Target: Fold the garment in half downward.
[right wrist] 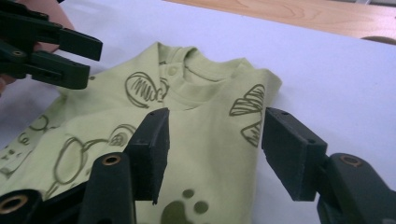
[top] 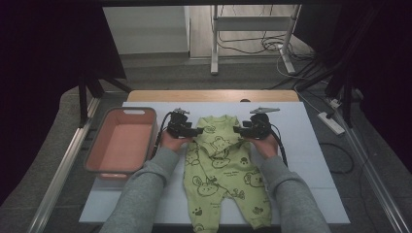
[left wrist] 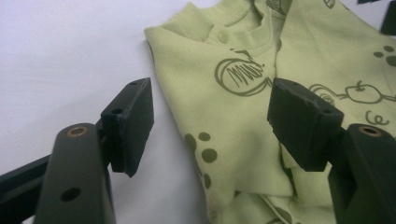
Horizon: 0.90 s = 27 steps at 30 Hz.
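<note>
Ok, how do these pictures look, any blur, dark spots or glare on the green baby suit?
High view: dim and dark at both sides, the suit evenly lit and fairly sharp, no glare. Left gripper view: the near jaws are soft, the suit's collar print crisp. Right gripper view: the suit is sharp, the near jaws slightly blurred, the white sheet bright but not blown out.

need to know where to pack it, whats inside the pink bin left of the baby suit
The pink bin looks empty: its bare floor and far wall show in the high view. The strip just inside its near rim is hidden. The green baby suit lies beside it on the white sheet.
</note>
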{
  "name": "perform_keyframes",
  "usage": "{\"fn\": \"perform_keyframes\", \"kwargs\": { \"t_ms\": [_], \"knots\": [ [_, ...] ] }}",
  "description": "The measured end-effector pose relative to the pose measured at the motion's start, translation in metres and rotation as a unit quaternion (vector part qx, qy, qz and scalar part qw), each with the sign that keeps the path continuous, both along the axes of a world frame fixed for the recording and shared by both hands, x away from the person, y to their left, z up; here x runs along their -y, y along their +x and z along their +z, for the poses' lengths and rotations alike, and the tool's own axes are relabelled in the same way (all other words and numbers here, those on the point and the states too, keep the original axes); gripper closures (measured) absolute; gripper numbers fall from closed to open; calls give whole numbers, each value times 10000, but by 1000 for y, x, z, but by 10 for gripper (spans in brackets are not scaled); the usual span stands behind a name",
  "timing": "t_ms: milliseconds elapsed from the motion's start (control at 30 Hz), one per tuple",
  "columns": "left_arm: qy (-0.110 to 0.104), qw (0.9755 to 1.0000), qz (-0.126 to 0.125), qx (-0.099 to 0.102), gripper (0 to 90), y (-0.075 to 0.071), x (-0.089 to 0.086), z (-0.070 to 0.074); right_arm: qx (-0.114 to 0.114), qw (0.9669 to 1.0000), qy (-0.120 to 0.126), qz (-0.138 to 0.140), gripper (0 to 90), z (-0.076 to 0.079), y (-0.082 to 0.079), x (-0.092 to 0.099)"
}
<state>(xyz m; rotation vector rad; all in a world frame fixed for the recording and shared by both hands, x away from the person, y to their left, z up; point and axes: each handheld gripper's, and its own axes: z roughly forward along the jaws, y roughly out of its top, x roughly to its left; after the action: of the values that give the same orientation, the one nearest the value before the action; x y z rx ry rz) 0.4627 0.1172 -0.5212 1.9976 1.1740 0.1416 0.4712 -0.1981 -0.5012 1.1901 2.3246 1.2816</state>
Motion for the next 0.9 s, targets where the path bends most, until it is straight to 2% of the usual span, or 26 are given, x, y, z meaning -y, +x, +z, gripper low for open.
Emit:
{"fn": "perform_keyframes", "kwargs": {
  "t_ms": [167, 200, 333, 433, 500, 533, 600, 667, 700, 733, 767, 800, 900],
  "knots": [
    [-15, 9999, 54, -106, 317, 4, 0, -7, -104, 9999, 64, -22, 425, -8, 6, -1],
    [8, 9999, 34, -125, 316, 4, 0, -8, -132, 9998, 145, -11, 425, -10, 7, -2],
    [-32, 9998, 39, -213, 318, 6, 1, -13, -218, 9996, 149, -36, 424, -16, 13, -3],
    [-41, 9997, -3, -254, 361, 7, 3, -17, -236, 9996, 86, -93, 430, -20, 18, -3],
    [-47, 9997, 13, -241, 400, 7, 3, -17, -224, 9997, 44, -130, 433, -21, 19, -3],
    [36, 9998, 1, -200, 425, 6, 5, -17, -235, 9996, 49, -176, 452, -24, 21, -1],
    [57, 9998, -36, -207, 446, 6, 6, -17, -249, 9995, 44, -205, 457, -25, 22, 0],
    [49, 9997, -103, -214, 548, 4, 9, -17, -358, 9991, 54, -224, 531, -30, 24, 1],
    [91, 9996, -149, -204, 548, 3, 10, -16, -358, 9991, 54, -224, 531, -30, 24, 1],
    [107, 9996, -172, -191, 600, 2, 11, -16, -380, 9990, 68, -225, 583, -32, 25, 1],
    [95, 9995, -197, -210, 600, 2, 11, -16, -380, 9990, 68, -225, 583, -32, 25, 1],
    [30, 9995, -192, -236, 665, 2, 12, -17, -467, 9985, 217, -197, 635, -33, 25, 1],
    [-61, 9995, -206, -228, 716, 1, 11, -18, -506, 9980, 304, -212, 688, -34, 26, 2]
  ]
}}
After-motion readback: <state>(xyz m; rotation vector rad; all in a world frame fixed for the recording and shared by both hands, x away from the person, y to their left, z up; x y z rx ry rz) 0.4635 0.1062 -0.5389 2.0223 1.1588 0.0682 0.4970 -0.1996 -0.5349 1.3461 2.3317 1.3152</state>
